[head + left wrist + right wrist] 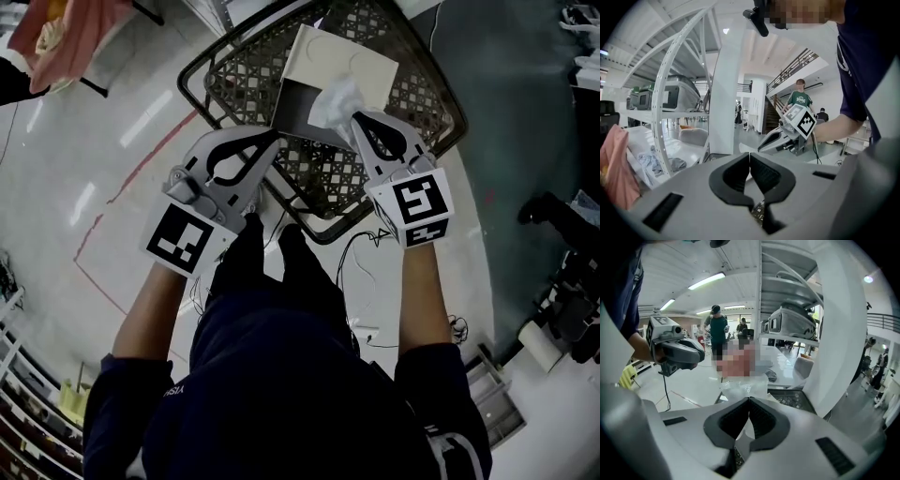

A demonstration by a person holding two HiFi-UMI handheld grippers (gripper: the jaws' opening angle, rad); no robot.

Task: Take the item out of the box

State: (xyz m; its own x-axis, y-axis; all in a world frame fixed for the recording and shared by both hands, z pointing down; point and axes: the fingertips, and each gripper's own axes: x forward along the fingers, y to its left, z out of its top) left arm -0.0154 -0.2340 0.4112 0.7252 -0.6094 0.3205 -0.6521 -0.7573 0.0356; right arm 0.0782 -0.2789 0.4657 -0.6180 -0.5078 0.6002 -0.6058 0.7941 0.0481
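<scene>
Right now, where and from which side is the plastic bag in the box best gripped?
Grip the bunched top of the plastic bag, which rises out of the box; crumpled and soft, it pinches flat. Come from the near right, above the rim, as the right tongs do: they are shut on it.

The box (342, 52) lies in the wire basket (424, 86); the plastic bag (333, 98) rests at its near edge, between the left tongs (275, 141) and right tongs (356, 119).
</scene>
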